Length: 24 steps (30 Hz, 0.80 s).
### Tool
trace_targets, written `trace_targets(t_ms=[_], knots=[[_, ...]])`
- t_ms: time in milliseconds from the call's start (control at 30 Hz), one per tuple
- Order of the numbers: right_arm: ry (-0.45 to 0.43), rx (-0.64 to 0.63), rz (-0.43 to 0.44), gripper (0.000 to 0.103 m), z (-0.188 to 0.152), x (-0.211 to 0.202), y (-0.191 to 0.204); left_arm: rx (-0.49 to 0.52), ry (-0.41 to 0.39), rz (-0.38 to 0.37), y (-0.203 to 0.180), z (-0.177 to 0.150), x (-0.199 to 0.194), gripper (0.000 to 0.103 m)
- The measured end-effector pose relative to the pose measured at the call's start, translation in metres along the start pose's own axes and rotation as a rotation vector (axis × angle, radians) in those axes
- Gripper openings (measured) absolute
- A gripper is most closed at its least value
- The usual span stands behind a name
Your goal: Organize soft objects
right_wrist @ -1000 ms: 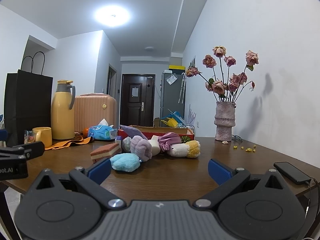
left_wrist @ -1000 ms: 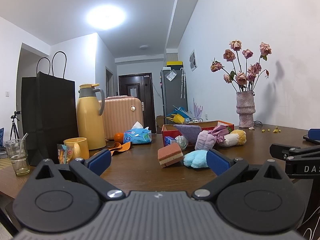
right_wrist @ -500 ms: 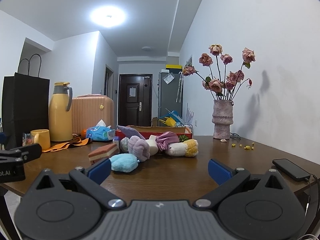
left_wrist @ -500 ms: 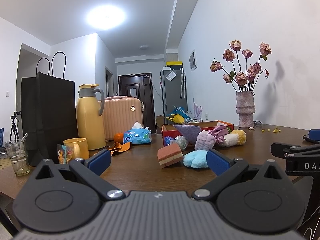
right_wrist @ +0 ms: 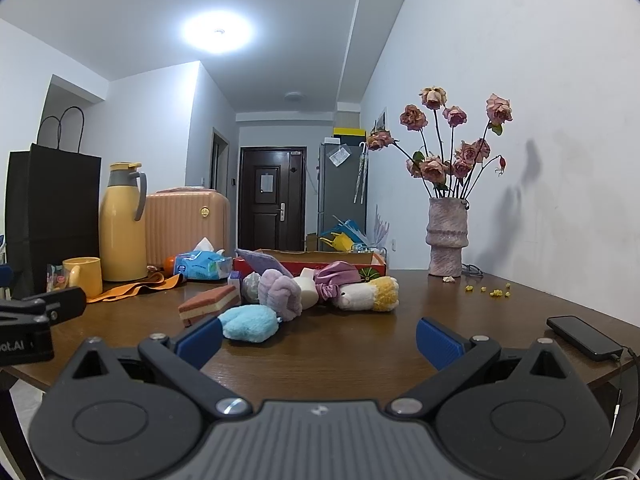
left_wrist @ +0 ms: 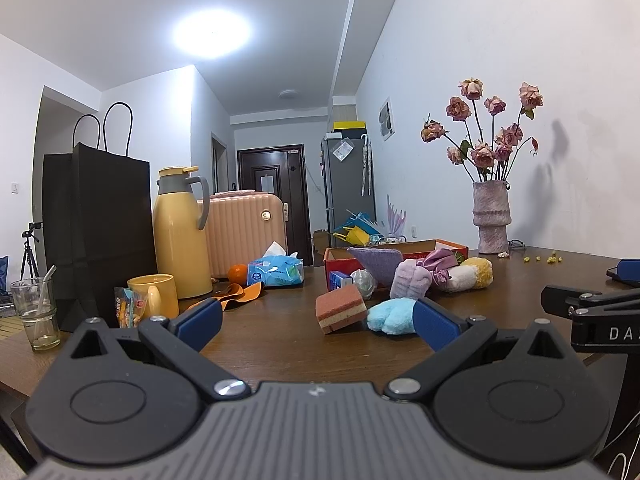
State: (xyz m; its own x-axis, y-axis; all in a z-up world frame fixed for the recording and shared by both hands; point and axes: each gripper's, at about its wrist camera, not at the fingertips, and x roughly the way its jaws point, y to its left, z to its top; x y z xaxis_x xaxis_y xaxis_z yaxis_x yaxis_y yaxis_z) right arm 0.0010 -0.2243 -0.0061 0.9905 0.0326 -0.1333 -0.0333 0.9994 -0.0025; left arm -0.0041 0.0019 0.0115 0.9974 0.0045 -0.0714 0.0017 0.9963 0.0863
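Note:
A pile of soft things lies mid-table: a light blue plush, an orange-pink sponge, a lilac plush, a pink scrunchie, and a white-and-yellow plush. Behind them stands a red cardboard box with a purple cloth over its edge. My left gripper is open and empty, short of the sponge. My right gripper is open and empty, short of the pile.
On the left stand a black paper bag, a yellow thermos, a yellow mug, a glass, a tissue pack and an orange cloth. A vase of roses stands back right. A phone lies at the right edge.
The right gripper has drifted slightly right and a little nearer the pile. The left gripper has hardly moved. Both stay open.

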Motion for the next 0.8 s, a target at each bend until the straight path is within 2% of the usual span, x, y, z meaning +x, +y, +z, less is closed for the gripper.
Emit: trace_targets(t_ms=[333, 533, 700, 800], knots=[[0.0, 0.0, 0.0, 0.103, 0.0, 0.0, 0.0, -0.001, 0.002, 0.003, -0.001, -0.001, 0.001, 0.103], [-0.002, 0.003, 0.0, 0.103, -0.001, 0.003, -0.001, -0.006, 0.035, 0.006, 0.001, -0.003, 0.015, 0.103], [0.054, 0.032, 0.008, 0.103, 0.007, 0.041, -0.011, 0.04, 0.104, 0.03, -0.002, -0.009, 0.059, 0.103], [0.077, 0.043, 0.032, 0.103, 0.013, 0.072, -0.018, 0.038, 0.138, 0.009, 0.004, -0.008, 0.085, 0.103]])
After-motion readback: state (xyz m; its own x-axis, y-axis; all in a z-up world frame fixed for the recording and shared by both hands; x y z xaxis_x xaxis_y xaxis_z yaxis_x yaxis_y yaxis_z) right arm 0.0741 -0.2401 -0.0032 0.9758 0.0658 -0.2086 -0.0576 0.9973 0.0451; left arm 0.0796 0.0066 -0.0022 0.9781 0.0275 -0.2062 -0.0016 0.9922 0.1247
